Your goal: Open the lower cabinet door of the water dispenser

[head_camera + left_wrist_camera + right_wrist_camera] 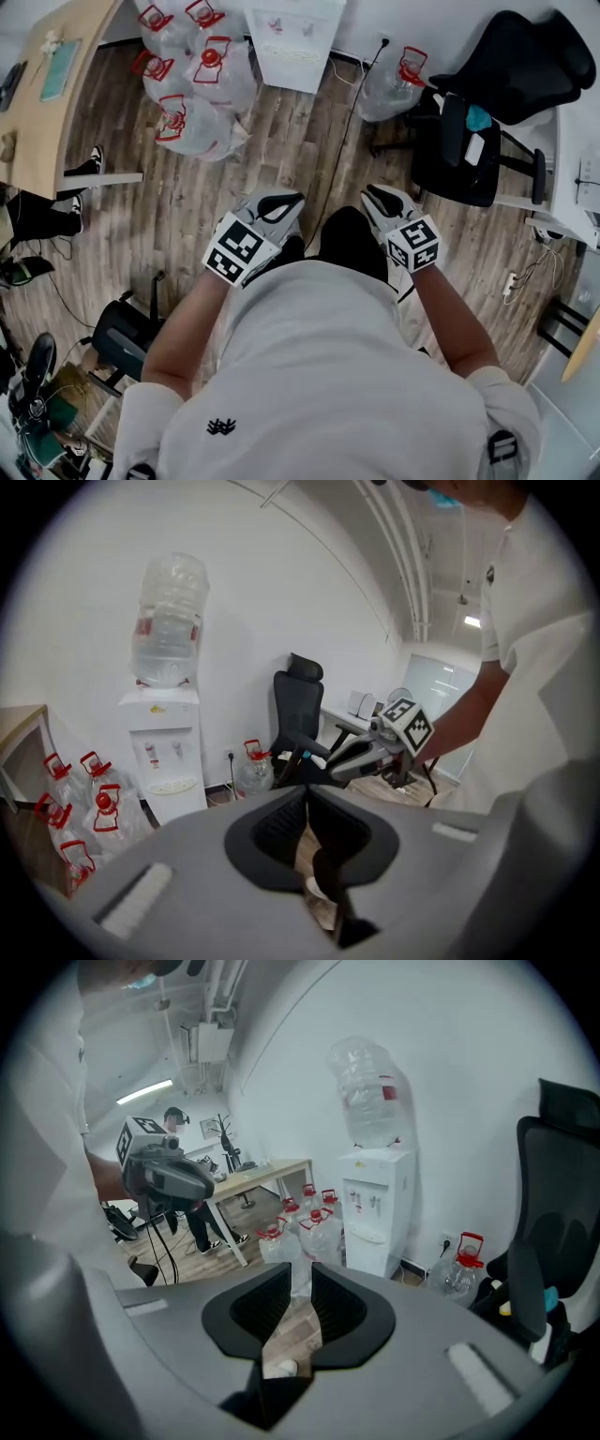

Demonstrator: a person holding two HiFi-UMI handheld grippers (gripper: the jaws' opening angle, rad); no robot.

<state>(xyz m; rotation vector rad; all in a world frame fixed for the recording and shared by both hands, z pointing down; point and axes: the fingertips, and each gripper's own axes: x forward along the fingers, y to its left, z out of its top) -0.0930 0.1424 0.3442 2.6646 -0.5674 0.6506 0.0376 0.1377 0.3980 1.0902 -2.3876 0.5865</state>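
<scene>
Approach step: water dispenser at 12 o'clock, well apart; its lower cabinet door looks shut; left hand-held gripper closed, empty; right hand-held gripper slightly parted, empty. Next, probably: walk in, stoop, catch door edge.

White short-sleeved T-shirt, small black emblem at its near left. Grey-white left gripper and right gripper, with black ribbed pads. On each, a white cube with black square markers.
</scene>
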